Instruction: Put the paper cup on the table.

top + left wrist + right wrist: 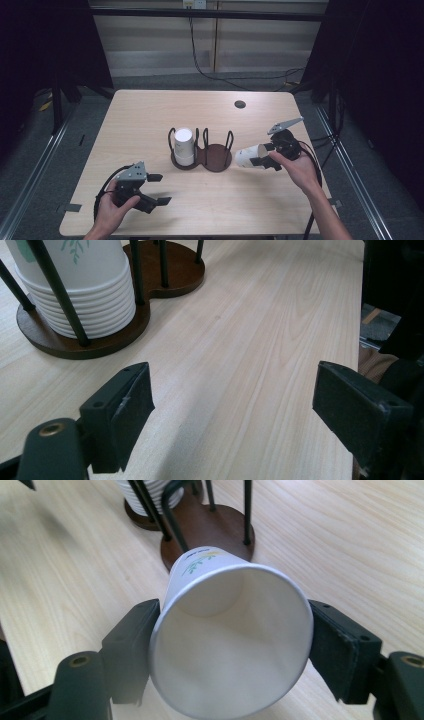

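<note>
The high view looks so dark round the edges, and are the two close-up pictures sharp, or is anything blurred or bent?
High view: the table is evenly lit, the surroundings nearly black. Left gripper view: the wood grain is sharp, the near pads are soft, and the cup stack throws a faint shadow. Right gripper view: the paper cup looms large and swollen, its inside softly shaded, without glare.

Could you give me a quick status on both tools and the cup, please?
Right tool grips paper cup on its side, near the empty holder bay. Left tool open, idle. Path clear.
</note>
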{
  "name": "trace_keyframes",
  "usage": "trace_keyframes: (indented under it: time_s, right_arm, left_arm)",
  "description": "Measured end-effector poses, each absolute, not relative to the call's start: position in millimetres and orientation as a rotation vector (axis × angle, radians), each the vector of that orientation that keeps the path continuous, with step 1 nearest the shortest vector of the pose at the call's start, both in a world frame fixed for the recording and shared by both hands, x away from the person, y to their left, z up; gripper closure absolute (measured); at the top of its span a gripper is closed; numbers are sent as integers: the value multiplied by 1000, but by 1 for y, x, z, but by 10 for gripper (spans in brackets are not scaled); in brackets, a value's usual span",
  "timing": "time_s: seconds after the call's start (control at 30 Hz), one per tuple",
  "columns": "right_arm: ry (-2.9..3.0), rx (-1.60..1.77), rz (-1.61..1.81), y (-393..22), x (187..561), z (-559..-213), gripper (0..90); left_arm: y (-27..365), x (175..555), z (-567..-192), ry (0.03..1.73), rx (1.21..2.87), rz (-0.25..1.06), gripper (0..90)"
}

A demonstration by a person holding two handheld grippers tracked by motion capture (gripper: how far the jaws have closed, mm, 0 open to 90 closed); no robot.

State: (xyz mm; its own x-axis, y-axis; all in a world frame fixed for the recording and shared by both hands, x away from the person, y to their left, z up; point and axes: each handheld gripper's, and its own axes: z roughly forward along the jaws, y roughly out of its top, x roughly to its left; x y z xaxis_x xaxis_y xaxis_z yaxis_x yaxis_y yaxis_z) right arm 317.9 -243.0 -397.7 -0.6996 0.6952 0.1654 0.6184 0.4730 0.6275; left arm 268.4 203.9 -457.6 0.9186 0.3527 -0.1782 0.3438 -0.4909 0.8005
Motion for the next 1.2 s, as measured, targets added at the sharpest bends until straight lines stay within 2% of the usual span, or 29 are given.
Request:
trace_keyframes:
  time_s: [1.2]
  right_arm:
    - [2725, 1219, 513, -222, 368, -406, 251]
  left_arm:
    - [209, 273, -460, 492, 2167, 38, 167]
